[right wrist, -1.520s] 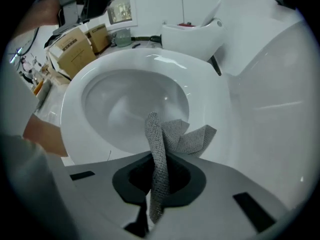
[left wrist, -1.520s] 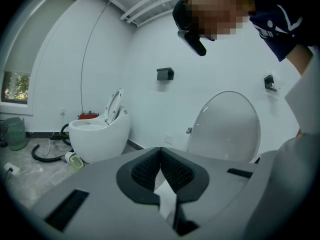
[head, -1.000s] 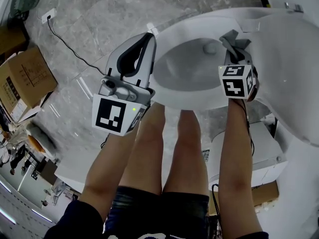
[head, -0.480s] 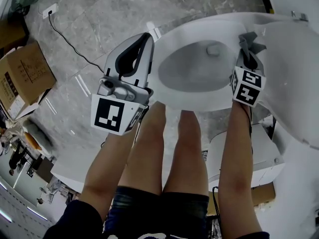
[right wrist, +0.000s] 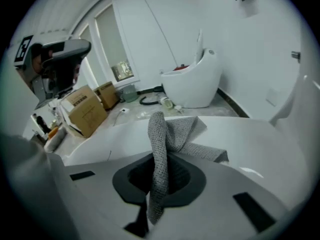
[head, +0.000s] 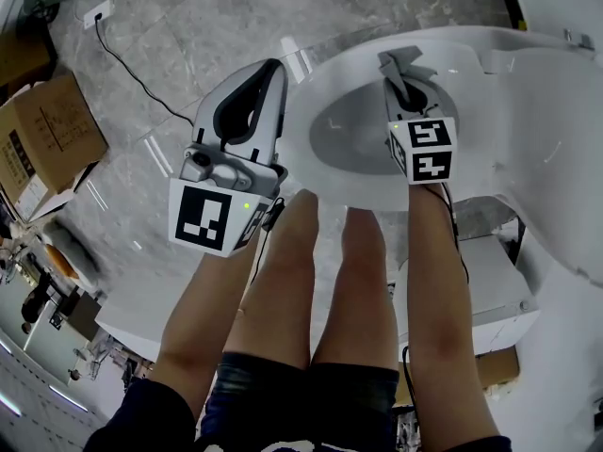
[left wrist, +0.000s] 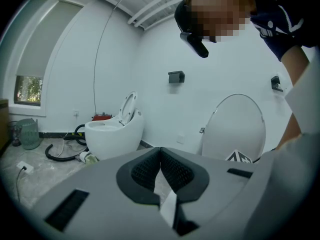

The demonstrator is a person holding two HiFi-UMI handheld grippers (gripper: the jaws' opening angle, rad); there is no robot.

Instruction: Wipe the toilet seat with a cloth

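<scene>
the cloth (right wrist: 159,149) is pinched in the right gripper (head: 405,90). its grey knit strip runs up between the jaws and spills past the tips, over the far side of the toilet seat (head: 471,50). the left gripper (head: 262,81) is well apart from the cloth, just beside the seat's left edge, above the floor (head: 188,26). the right jaws are nearly closed, clamped on the cloth. the left jaws are pressed together with nothing between them. the cloth's long axis follows the right jaws, pointing away from the person. beyond the tips it folds over and fans out to the right in the right gripper view, seemingly resting on the seat.
</scene>
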